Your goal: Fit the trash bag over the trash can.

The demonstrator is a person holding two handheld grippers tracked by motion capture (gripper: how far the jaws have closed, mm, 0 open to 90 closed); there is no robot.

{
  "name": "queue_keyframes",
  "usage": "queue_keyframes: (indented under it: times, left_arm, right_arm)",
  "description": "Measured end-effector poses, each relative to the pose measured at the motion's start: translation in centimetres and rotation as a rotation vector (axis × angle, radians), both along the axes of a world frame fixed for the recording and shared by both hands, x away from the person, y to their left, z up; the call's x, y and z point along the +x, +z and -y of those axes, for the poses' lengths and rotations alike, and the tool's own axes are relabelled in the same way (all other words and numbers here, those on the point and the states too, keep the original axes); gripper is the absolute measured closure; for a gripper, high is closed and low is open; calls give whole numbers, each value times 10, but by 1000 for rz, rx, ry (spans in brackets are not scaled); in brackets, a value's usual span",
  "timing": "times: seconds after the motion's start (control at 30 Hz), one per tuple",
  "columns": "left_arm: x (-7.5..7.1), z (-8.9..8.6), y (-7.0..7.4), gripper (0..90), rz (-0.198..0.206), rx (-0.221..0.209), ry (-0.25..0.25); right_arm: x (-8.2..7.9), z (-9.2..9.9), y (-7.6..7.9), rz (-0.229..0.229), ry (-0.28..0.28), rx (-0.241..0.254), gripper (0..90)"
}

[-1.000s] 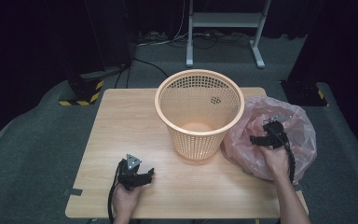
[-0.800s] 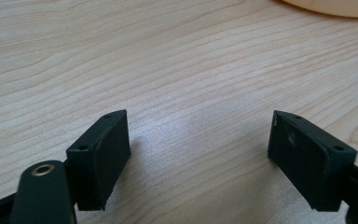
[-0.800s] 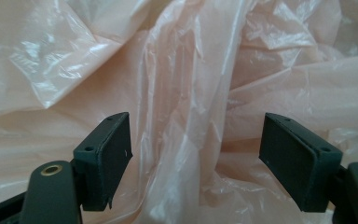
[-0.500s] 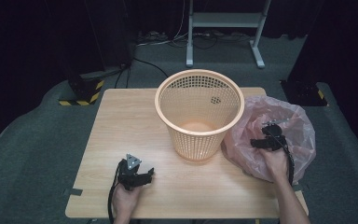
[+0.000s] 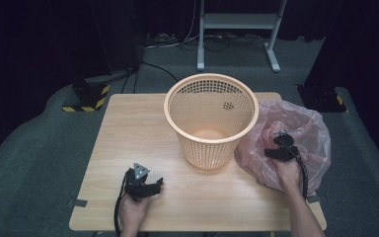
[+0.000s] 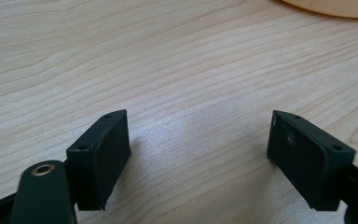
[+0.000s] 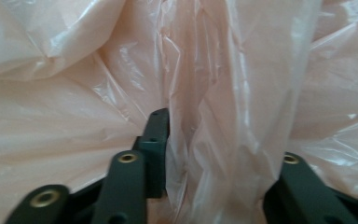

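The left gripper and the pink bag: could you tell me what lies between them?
In the high view, the orange basket stands on the table between the left gripper and the bag.

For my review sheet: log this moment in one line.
right gripper: closing, pink bag fold between jaws | left gripper: open on table | basket: unlined

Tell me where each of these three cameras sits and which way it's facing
High view: above the person's side, looking forward and down on the table, basket and pink bag; both forearms, left gripper, right gripper.
Left gripper view: rides the left gripper, looking down at bare table between open jaws.
Right gripper view: rides the right gripper, facing the pink bag; a fold between its jaws, which have just been closing.
Shared: the bag, in the high and right gripper views.
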State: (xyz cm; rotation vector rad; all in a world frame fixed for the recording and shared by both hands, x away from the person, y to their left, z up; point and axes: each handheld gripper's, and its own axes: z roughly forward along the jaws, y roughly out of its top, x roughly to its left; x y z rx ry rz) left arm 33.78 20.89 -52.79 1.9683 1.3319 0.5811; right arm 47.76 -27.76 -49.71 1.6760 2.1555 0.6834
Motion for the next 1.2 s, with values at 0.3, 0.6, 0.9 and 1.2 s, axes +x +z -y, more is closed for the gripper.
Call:
queue_keyframes:
  times: [0.3, 0.6, 0.9, 1.2]
  left_arm:
    - [0, 0, 0, 213, -1, 1, 0]
    - [0, 0, 0, 213, 0, 0, 0]
    - [1, 0, 0, 212, -1, 3, 1]
    - [1, 0, 0, 213, -1, 4, 1]
  right_arm:
    - [-3, 3, 0, 15, 5, -48, 850]
    - [-4, 11, 2, 26, -3, -7, 880]
    - [-16, 22, 22, 82, 17, 45, 883]
    - [-27, 30, 47, 138, 35, 68, 883]
